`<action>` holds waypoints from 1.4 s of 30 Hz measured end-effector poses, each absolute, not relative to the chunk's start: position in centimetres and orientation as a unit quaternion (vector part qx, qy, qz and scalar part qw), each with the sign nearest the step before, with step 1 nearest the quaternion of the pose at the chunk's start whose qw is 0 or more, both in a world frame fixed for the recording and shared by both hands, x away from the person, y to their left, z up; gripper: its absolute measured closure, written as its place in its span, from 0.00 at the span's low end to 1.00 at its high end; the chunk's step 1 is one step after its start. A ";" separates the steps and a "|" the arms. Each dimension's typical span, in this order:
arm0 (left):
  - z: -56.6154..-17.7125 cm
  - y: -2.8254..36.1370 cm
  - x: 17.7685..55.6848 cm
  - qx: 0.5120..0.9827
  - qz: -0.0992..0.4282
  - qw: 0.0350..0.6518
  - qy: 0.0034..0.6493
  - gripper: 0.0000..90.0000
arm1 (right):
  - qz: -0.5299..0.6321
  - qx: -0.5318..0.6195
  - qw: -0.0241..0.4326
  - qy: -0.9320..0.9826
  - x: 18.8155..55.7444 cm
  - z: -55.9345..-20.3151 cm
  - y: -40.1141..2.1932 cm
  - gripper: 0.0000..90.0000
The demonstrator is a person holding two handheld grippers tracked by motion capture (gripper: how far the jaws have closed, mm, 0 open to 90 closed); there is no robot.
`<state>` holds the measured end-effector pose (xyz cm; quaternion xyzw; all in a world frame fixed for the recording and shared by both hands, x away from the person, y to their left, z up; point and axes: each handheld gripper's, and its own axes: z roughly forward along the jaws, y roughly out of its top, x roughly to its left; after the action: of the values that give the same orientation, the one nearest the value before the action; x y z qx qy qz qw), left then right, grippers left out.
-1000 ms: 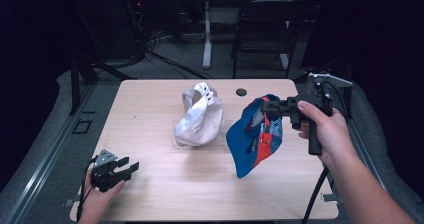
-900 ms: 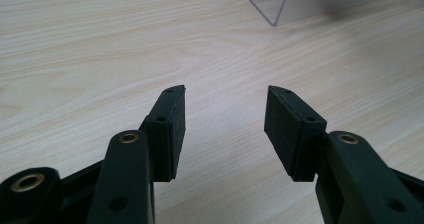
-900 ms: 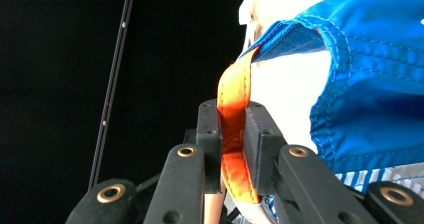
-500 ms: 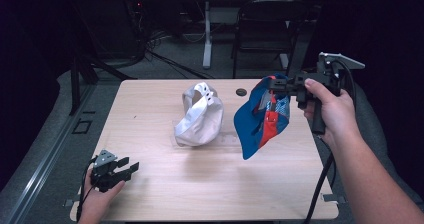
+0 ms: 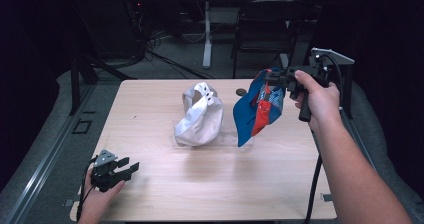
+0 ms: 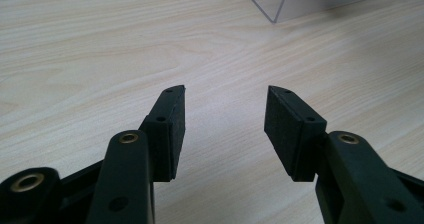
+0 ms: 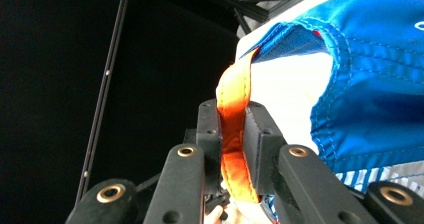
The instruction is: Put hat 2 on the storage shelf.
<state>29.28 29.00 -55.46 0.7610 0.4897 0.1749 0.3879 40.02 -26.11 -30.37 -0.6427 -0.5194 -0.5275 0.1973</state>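
Where the right gripper (image 5: 274, 77) clamps its orange strap (image 7: 234, 134), the blue cap (image 5: 257, 109) dangling below; left gripper (image 5: 131, 167) wide, empty.

Right gripper (image 5: 278, 77) lifts a blue cap (image 5: 259, 109) (white cap (image 5: 200, 115) beside) above the table (image 5: 150, 119).

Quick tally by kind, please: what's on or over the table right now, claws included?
Caps: 2, blue cap clamped by its orange strap, white cap on a clear stand
Claws: 2, left claw, right claw
Small dark disc: 1
Total: 5
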 end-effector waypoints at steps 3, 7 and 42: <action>-55.4 29.1 29.3 0.762 0.172 0.386 0.490 0.57 | -0.529 -0.642 0.196 -0.519 40.6 -30.7 -26.2 0.88; -55.4 29.2 29.3 0.765 0.171 0.383 0.489 0.57 | -0.528 -0.647 0.194 -0.515 41.2 -30.9 -25.9 0.88; -55.4 29.3 29.4 0.767 0.169 0.382 0.487 0.57 | -0.506 -0.657 0.184 -0.527 43.2 -32.5 -22.7 0.88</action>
<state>29.37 29.29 -55.36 0.7671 0.4868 0.1691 0.3821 43.20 -22.65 -32.50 -0.6575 -0.5267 -0.5065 0.1840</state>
